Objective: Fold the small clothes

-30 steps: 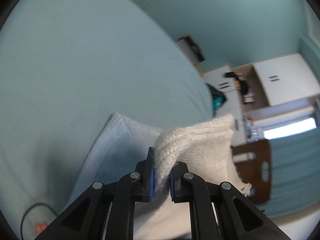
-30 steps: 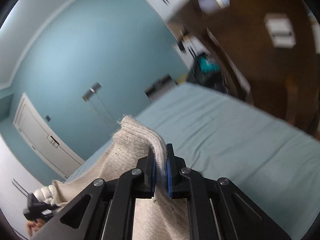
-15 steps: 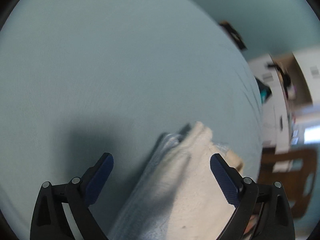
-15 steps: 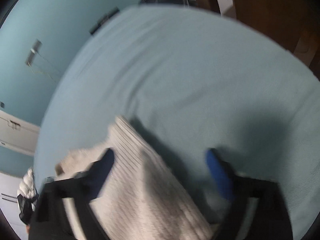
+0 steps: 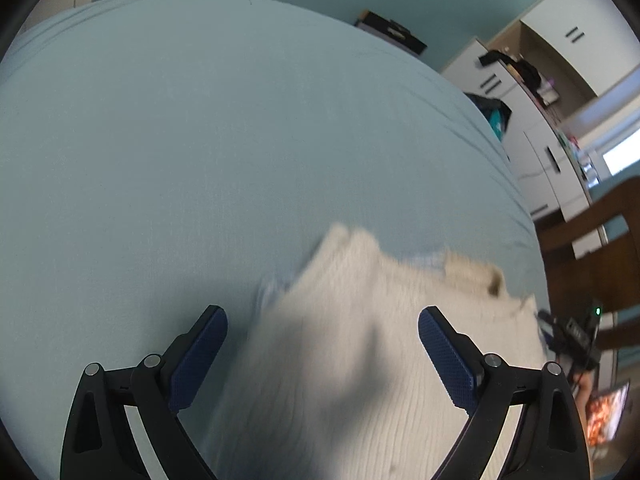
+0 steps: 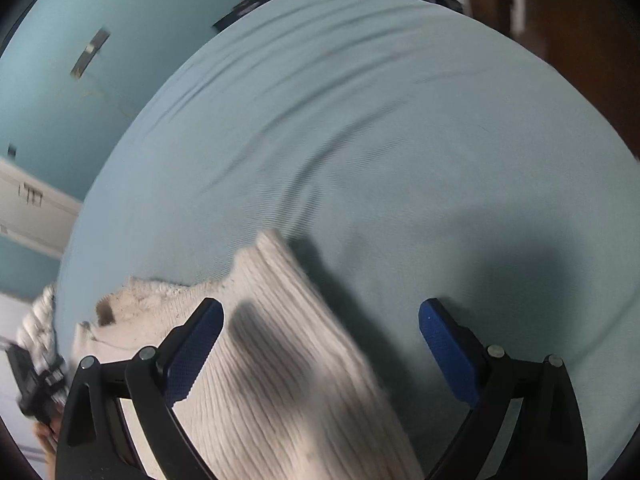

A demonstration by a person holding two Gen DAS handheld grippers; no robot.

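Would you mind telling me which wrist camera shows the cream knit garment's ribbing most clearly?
The right wrist view: the cream knit garment shows distinct ribs running along it and a frayed edge at its left. In the left wrist view the same garment is motion-blurred, so only its outline and faint texture show.

Bed (image 5: 200, 140) in pale blue sheet, lightly creased — cream knit (image 6: 288, 380) lying flat on it, near edge.

Cream knit sweater (image 5: 360, 360) blurred, its lower part cut off by frame edge, bed sheet (image 6: 400, 140) wrinkles smeared
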